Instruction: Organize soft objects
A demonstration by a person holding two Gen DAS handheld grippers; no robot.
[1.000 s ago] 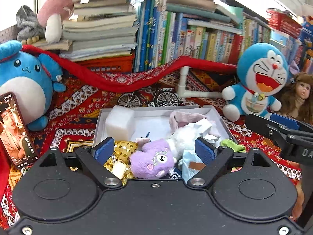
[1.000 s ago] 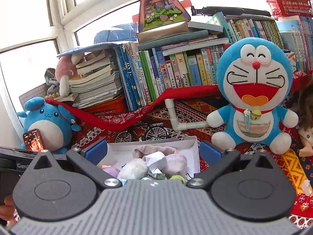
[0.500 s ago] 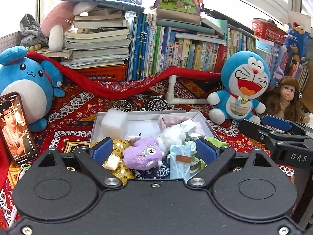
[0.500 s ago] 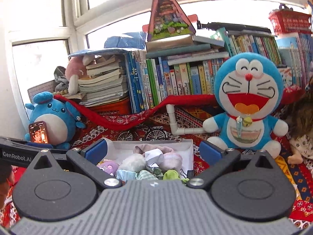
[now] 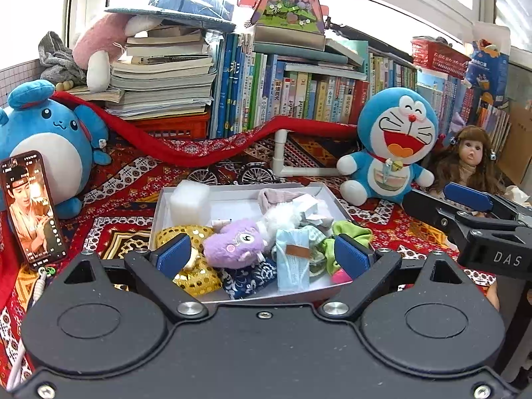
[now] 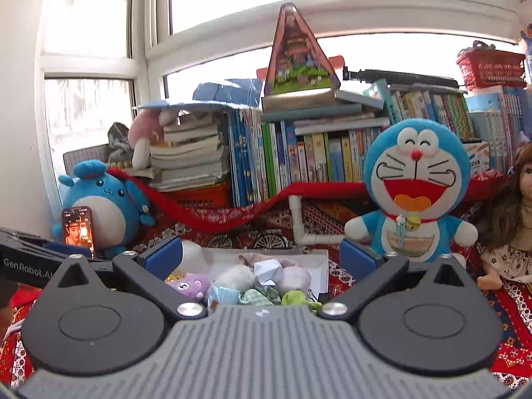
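Soft toys and cloth scraps lie heaped in the white tray at the lower middle of my left wrist view, on the red patterned tabletop. My left claw stands with its blue pads wide apart and nothing pressed between them; the purple plush shows in the gap beyond. That plush looks light and squashy, so I would judge a pinch across its round body safest. The face mask beside it is thin and limp, best taken at a folded edge. The gold sequin pouch may be slippery. A white foam block sits at the tray's upper left corner. At the right edge my right claw comes in from the side.

In the right wrist view, my right claw is likewise spread and empty, with the tray low in the middle. A blue cat plush sits to the right, a round blue plush with a phone against it to the left, books and a bright window behind.
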